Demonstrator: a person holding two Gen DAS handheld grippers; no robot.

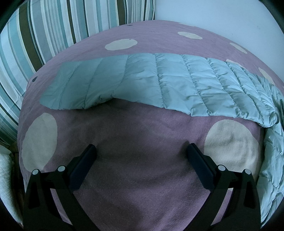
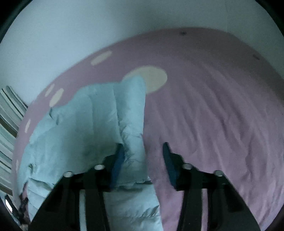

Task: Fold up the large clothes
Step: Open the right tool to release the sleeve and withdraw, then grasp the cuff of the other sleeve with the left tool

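Note:
A pale blue quilted jacket [image 1: 159, 85] lies stretched across a purple blanket with cream spots [image 1: 134, 191]; its sleeve runs left and its body bunches at the right edge. My left gripper [image 1: 141, 151] hovers open over bare blanket in front of the sleeve, with nothing between its fingers. In the right wrist view the jacket [image 2: 79, 124] is heaped on the left. A fold of it rises beside the left pad of my right gripper [image 2: 142, 149]. Its jaws stand partly apart, and the right pad is clear of the cloth. This view is blurred.
A striped pillow [image 1: 44, 35] leans at the back left, with a pale wall [image 1: 213, 14] behind the bed. In the right wrist view the blanket [image 2: 213, 115] spreads wrinkled to the right, and the striped pillow [image 2: 10, 113] shows at the left edge.

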